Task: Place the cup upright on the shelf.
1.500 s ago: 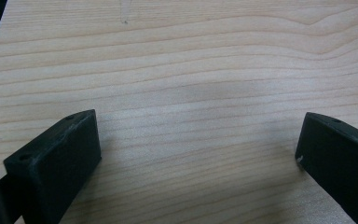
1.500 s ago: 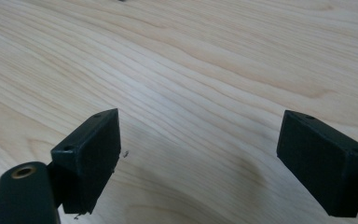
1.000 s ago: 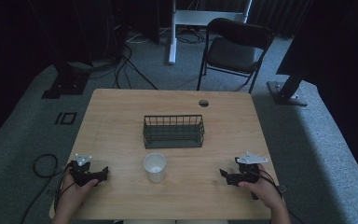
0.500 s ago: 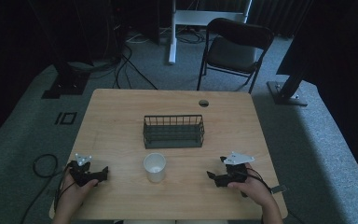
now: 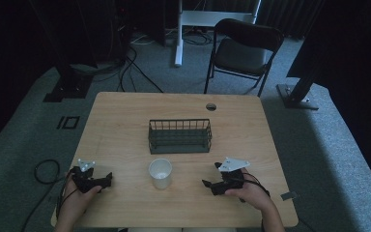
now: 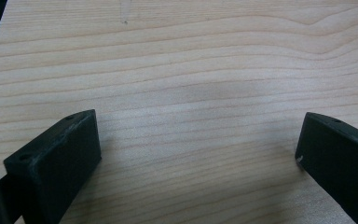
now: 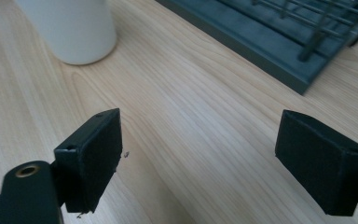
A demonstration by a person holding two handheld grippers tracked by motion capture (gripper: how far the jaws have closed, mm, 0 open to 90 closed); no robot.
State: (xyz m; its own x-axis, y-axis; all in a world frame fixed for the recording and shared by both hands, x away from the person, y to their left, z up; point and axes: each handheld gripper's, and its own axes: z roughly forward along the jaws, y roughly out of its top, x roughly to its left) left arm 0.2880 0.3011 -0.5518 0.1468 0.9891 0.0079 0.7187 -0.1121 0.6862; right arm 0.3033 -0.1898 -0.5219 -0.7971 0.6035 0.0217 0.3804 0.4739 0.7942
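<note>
While the high view looks down on the wooden desk (image 5: 125, 121), a white paper cup (image 5: 160, 173) stands upright near its front edge, just in front of a dark wire basket (image 5: 179, 136) that sits at the middle. The left gripper (image 5: 107, 178) rests on the desk at the front left, well apart from the cup, with a hand (image 5: 79, 193) behind it. The right gripper (image 5: 207, 184) lies at the front right, near the cup and pointed toward it, held by the other hand (image 5: 249, 192). A black folding chair (image 5: 244, 48) stands on the grey carpet beyond the desk.

From the left gripper view, the left gripper (image 6: 198, 149) has its jaws spread wide over bare wood grain, nothing between them.

From the right gripper view, the right gripper (image 7: 198, 154) likewise stands wide apart and empty. The cup (image 7: 70, 28) stands at upper left, ahead of the jaws and apart from them, and the basket (image 7: 279, 42) crosses the upper right.
</note>
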